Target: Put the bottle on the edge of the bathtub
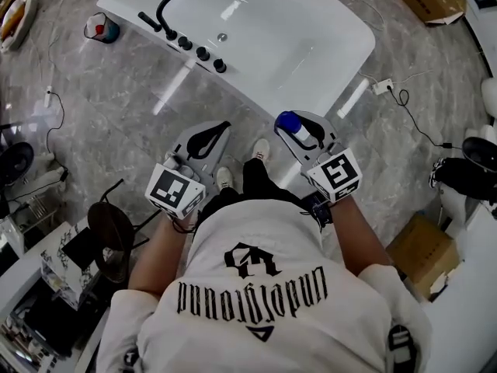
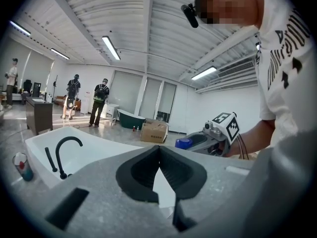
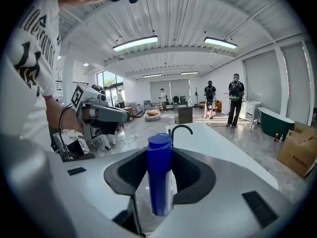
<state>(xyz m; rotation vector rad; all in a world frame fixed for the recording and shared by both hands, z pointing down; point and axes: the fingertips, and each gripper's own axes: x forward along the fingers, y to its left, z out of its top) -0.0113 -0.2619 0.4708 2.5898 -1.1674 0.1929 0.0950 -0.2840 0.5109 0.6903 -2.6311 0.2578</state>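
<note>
A bottle (image 1: 297,128) with a blue top is held between the jaws of my right gripper (image 1: 299,123), which is shut on it. The right gripper view shows the bottle (image 3: 159,175) upright between the dark pads. The white bathtub (image 1: 260,92) lies on the floor ahead of both grippers, with a black faucet (image 1: 175,2) and knobs on its left rim. The bottle hangs just short of the tub's near rim. My left gripper (image 1: 225,125) is level with the right one, shut, with nothing between its jaws. From the left gripper view the tub (image 2: 99,150) sits beyond the closed jaws.
A red and blue cup (image 1: 101,28) stands on the floor left of the tub. Cardboard boxes (image 1: 423,247) sit to the right, and a power strip with cables (image 1: 380,86) lies near the tub's right end. A black stool (image 1: 109,228) is at my left. People (image 3: 235,100) stand far off.
</note>
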